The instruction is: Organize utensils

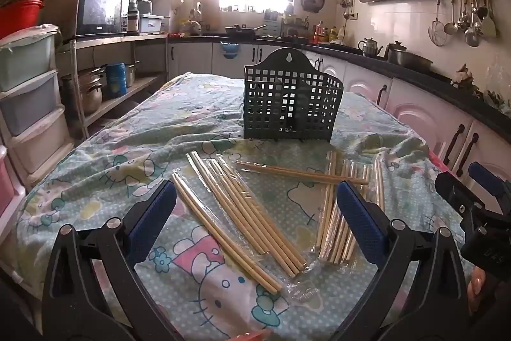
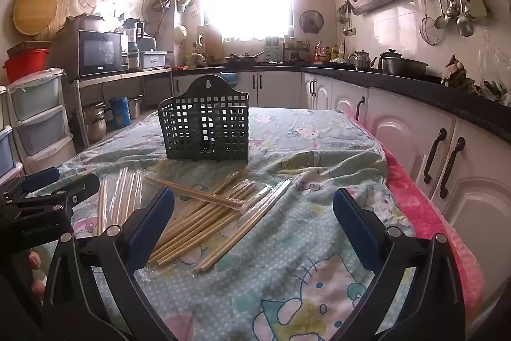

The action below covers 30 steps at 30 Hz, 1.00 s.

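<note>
A dark green lattice utensil holder (image 1: 290, 103) stands upright on the cloth-covered table; it also shows in the right wrist view (image 2: 206, 127). In front of it lie several wooden chopsticks in clear wrappers: a left bundle (image 1: 242, 213), a crossing pair (image 1: 300, 173) and a right bundle (image 1: 338, 219). In the right wrist view the chopsticks (image 2: 204, 219) lie left of centre. My left gripper (image 1: 255, 213) is open and empty, held above the chopsticks. My right gripper (image 2: 254, 226) is open and empty, held above the cloth to the right of the chopsticks.
The table wears a Hello Kitty cloth (image 1: 95, 181) over a pink towel (image 2: 424, 213). White cabinets (image 2: 447, 155) with a black counter run along the right. Plastic drawers (image 1: 28, 104) and a shelf with a microwave (image 1: 99, 8) stand at the left.
</note>
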### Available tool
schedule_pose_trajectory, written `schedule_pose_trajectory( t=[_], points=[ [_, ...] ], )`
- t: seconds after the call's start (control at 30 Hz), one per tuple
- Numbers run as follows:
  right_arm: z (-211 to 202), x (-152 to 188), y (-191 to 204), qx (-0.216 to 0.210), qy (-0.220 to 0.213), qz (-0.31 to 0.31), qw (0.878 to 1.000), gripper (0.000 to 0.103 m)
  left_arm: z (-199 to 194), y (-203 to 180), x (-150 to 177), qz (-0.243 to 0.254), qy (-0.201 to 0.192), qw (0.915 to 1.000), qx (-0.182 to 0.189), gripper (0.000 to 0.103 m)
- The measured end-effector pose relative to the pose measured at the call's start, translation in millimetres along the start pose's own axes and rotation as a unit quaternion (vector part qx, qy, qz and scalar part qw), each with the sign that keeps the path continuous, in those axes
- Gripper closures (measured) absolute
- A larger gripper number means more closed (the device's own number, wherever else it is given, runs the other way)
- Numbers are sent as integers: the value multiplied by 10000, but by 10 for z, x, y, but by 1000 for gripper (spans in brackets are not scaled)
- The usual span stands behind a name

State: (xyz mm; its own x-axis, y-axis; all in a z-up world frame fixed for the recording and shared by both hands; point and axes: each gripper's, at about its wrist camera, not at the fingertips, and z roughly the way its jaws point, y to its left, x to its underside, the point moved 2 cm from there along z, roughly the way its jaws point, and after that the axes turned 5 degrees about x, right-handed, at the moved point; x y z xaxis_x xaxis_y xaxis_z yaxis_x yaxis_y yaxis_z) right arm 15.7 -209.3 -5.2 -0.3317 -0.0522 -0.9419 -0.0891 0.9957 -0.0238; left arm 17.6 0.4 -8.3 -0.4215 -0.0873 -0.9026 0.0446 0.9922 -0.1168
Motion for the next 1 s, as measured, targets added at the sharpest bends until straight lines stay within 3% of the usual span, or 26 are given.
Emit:
schedule_pose_trajectory(
  t=[1.0],
  points=[
    [70, 48, -13, -68, 24, -9, 10000, 6, 10, -13, 26, 44, 58, 10000, -18, 11]
  ],
)
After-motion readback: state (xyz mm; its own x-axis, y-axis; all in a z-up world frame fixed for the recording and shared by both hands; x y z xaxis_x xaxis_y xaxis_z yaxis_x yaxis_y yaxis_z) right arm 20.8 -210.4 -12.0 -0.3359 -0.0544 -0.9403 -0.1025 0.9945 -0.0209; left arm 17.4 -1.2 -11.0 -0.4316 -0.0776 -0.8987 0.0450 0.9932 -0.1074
